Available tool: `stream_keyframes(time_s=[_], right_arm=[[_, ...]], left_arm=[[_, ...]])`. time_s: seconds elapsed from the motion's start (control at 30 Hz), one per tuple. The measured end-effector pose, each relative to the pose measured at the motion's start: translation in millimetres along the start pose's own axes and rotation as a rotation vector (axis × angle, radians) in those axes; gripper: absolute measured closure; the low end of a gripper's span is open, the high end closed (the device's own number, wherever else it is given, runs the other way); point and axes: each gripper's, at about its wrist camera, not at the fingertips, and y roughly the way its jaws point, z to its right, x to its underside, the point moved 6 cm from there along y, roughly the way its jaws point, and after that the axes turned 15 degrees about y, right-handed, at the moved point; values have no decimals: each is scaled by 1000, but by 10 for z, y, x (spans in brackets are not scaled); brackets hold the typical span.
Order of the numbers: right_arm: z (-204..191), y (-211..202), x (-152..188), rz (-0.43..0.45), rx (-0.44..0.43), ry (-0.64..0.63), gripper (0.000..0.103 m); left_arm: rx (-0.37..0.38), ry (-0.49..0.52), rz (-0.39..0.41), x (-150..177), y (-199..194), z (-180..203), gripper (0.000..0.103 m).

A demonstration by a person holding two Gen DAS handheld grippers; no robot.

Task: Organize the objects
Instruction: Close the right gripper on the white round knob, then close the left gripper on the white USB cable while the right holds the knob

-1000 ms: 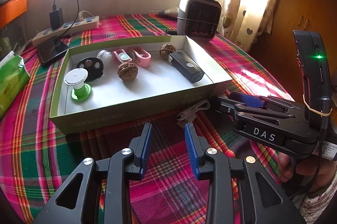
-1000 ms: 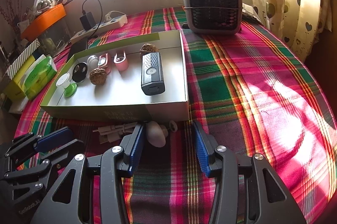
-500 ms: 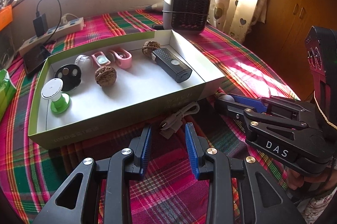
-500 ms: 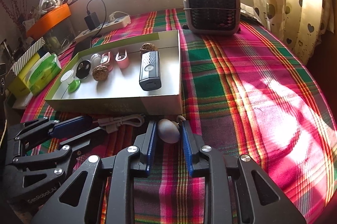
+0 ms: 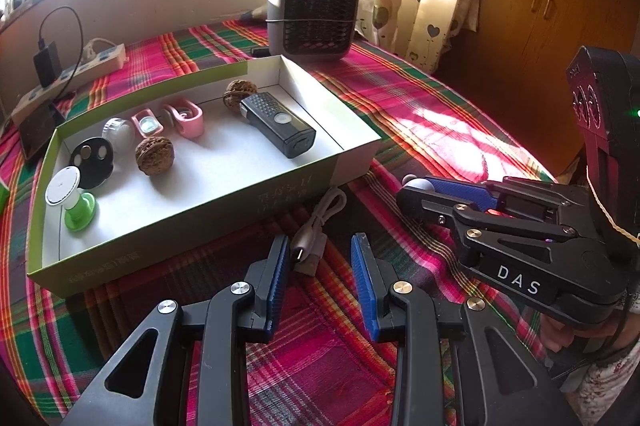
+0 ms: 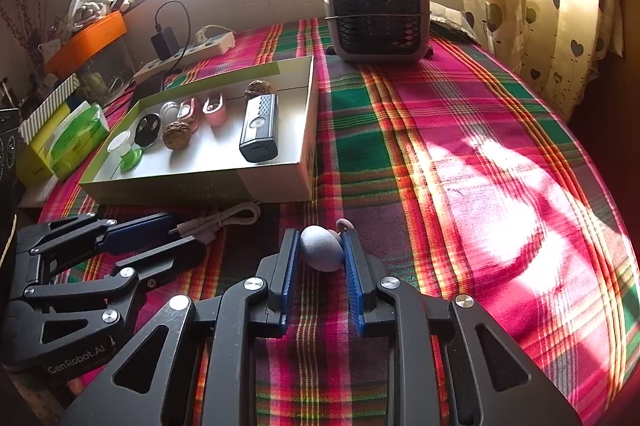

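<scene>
We see a plaid cloth (image 6: 440,130) of pink, green and yellow, a green-walled box (image 5: 192,222) white inside, two pink clips (image 5: 184,114), a black device (image 5: 280,126), a white cable (image 5: 320,222) and blue-padded black grippers (image 6: 320,254).

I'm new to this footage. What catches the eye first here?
The bright plaid tablecloth dominates. On it, an open box holds small gadgets and walnuts, with a grey heater behind. Nearest, the right tongs pinch a pale egg-shaped object, while the left tongs stand open around a white cable.
</scene>
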Motion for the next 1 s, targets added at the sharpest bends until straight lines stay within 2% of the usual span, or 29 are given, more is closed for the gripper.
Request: stream_keyframes(time_s=[0.3,0.67,1.0], right_arm=[[108,-63,18,5,5,15,79],[209,-107,11,11,10,30,79],[224,-94,13,0,4,32,79]], left_arm=[[41,45,-7,-59,67,250,73],[-5,2,-52,-110,184,199,73],[-31,9,-52,-134,216,202,73]])
